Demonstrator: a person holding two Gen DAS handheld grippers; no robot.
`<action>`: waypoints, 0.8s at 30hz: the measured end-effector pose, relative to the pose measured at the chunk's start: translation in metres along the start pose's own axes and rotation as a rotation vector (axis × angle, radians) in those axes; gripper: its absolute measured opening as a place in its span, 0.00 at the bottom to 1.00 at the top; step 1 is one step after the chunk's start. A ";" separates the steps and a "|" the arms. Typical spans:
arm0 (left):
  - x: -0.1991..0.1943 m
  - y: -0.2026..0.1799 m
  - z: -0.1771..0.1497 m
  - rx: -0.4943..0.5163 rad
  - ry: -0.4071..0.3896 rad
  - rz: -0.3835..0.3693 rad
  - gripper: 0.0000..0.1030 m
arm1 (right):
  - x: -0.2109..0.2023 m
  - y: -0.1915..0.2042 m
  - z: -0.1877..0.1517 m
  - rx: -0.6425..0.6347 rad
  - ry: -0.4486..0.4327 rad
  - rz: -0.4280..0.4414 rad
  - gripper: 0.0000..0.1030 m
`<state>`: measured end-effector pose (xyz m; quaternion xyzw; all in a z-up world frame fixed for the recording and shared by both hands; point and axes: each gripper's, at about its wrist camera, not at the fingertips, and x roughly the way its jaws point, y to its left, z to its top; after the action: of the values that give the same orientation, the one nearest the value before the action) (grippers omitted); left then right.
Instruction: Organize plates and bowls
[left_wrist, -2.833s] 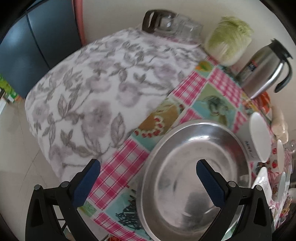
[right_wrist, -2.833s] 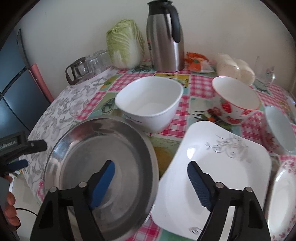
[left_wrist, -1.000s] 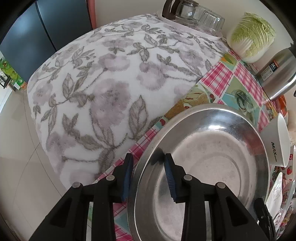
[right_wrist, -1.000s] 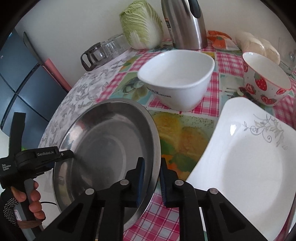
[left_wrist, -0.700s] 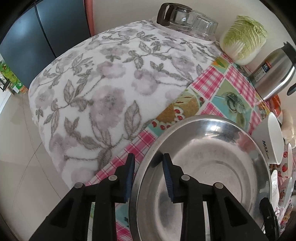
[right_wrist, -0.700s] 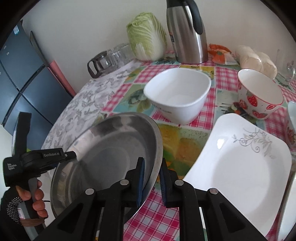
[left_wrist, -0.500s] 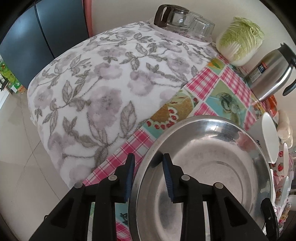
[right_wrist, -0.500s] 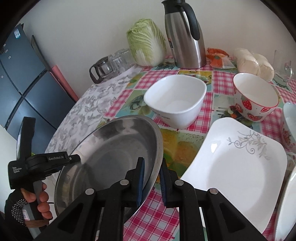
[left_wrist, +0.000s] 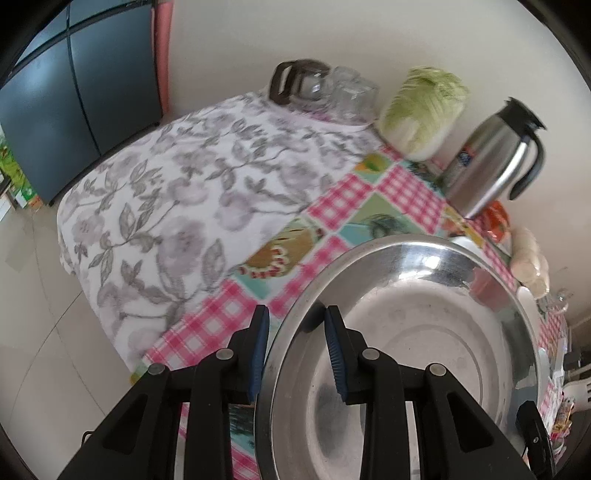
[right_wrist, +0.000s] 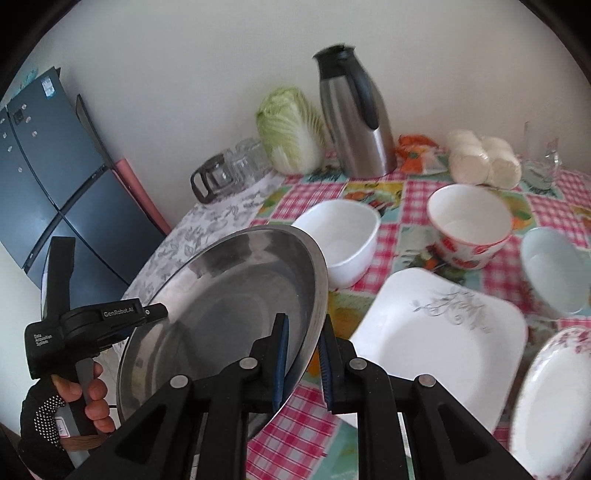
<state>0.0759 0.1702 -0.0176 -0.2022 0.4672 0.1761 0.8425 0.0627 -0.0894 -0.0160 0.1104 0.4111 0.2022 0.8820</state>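
Observation:
A large steel basin (left_wrist: 413, 332) (right_wrist: 229, 306) hangs above the table, held by both grippers on opposite rims. My left gripper (left_wrist: 295, 325) is shut on its near-left rim. My right gripper (right_wrist: 303, 332) is shut on the rim at the basin's right side; the left gripper (right_wrist: 147, 314) shows there too, in a gloved hand (right_wrist: 62, 406). On the checked cloth sit a white square bowl (right_wrist: 340, 240), a strawberry bowl (right_wrist: 469, 225), a pale blue bowl (right_wrist: 554, 269), a white square plate (right_wrist: 439, 343) and a floral plate (right_wrist: 554, 406).
At the back stand a steel thermos jug (right_wrist: 354, 114), a cabbage (right_wrist: 291, 133), upturned glass mugs (right_wrist: 229, 170), white buns (right_wrist: 484, 158) and a glass (right_wrist: 539, 158). A floral cloth (left_wrist: 177, 184) covers the table's left end. A dark fridge (right_wrist: 48, 184) stands beyond the edge.
Both grippers have lifted the steel basin off the table and it now tilts in the air. Both views have risen and pulled back, showing more of the wall and table.

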 end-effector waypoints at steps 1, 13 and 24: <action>-0.003 -0.005 -0.002 0.005 -0.004 -0.006 0.31 | -0.005 -0.004 0.000 0.003 -0.007 -0.001 0.16; -0.014 -0.075 -0.031 0.117 0.020 -0.081 0.31 | -0.057 -0.068 -0.005 0.102 -0.064 -0.045 0.17; -0.013 -0.127 -0.061 0.219 0.053 -0.116 0.31 | -0.086 -0.125 -0.018 0.173 -0.063 -0.091 0.17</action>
<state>0.0876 0.0293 -0.0130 -0.1403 0.4932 0.0698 0.8557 0.0323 -0.2387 -0.0140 0.1736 0.4034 0.1222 0.8901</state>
